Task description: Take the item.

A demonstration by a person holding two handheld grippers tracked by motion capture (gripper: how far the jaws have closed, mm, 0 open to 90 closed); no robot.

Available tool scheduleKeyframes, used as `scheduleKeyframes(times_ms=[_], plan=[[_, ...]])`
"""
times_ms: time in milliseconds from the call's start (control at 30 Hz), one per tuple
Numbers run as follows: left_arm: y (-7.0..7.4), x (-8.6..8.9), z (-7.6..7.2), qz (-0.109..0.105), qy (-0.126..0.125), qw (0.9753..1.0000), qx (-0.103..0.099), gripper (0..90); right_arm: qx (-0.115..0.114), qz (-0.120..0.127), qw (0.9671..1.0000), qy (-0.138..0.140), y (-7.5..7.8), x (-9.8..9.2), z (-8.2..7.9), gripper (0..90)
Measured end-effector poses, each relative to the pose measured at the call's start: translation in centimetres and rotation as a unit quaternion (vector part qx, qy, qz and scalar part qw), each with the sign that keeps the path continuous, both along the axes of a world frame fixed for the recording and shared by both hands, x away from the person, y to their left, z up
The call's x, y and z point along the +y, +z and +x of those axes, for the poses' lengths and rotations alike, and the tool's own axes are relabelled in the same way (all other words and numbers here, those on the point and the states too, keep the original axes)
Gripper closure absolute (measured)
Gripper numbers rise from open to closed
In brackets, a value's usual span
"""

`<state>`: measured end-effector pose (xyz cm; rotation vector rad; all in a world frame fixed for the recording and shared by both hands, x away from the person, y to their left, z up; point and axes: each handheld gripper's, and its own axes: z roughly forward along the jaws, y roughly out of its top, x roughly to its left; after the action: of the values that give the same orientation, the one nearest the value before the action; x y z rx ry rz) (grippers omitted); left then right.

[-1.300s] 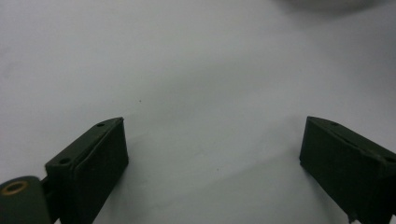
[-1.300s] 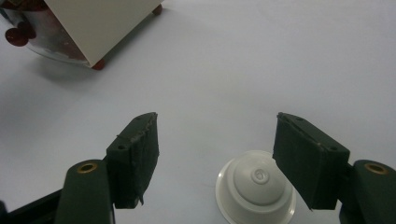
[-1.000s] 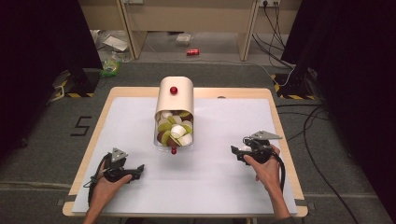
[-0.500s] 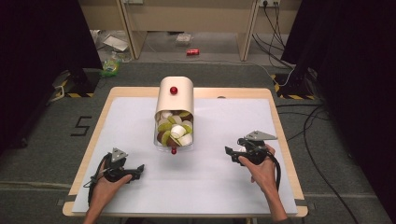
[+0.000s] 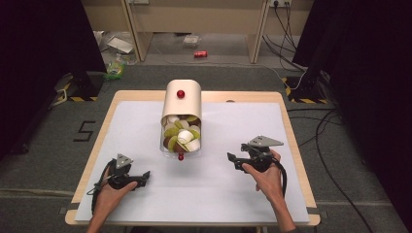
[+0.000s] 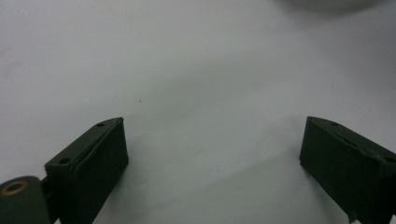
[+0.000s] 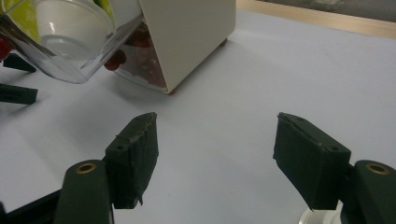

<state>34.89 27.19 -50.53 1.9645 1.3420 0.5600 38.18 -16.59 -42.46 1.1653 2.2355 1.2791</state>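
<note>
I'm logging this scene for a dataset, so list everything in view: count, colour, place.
Dispenser box: one, cream with a red knob on top, table centre, far side.
Clear drawer: one, transparent with a red knob at the front, pulled out toward the person, holding green, white and brown cups.
Table: one, white mat on a wooden top.
Can: one, red, on the floor beyond the table.
Cables: several, black, on the floor at right.
Left tongs: one, black, open, over the near left of the mat.
Right tongs: one, black, open, right of the drawer.
Hands: two, gripping the tongs.
</note>
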Motion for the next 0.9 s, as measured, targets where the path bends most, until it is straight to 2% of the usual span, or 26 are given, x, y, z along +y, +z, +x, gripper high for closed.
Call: scheduleKeyframes(times_ms=[900], plan=[[0.0, 0.0, 0.0, -0.001, 0.000, 1.0000, 0.000, 6.7, -0.013, 0.003, 0.9991, 0.041, 0.8, 3.5, -1.1, 28.9]])
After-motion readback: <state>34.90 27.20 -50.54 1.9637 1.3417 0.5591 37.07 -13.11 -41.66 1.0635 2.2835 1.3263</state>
